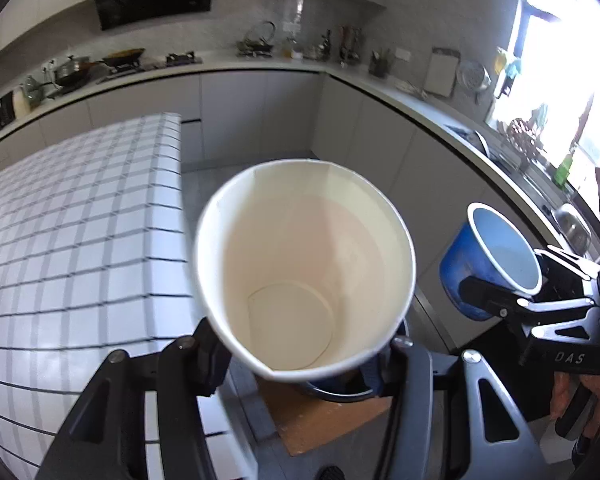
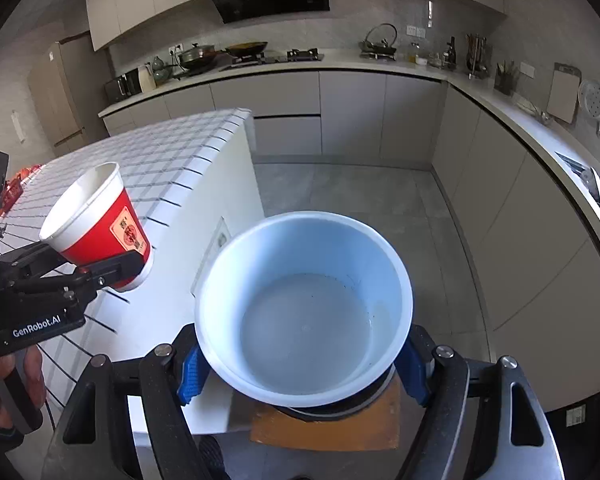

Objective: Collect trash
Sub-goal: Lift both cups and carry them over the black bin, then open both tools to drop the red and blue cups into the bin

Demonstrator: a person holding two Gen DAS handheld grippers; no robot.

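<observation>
Empty red paper cup [image 2: 100, 228] and blue-walled bowl [image 2: 304, 308], both tilted, mouths upward.

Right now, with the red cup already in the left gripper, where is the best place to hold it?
Low on its narrow lower wall, pads on opposite sides, as the left gripper holds the red cup now: the tapering wall fits the jaws and the wide mouth stays free.

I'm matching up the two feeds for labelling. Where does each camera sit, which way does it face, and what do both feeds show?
Left wrist: on the left gripper, looking down its fingers into the red paper cup it grips; the right gripper shows at right.
Right wrist: on the right gripper, looking into its blue bowl; the left gripper and a hand show at left.
Shared: both containers, the checked table, the kitchen counter, the brown box below.
</observation>
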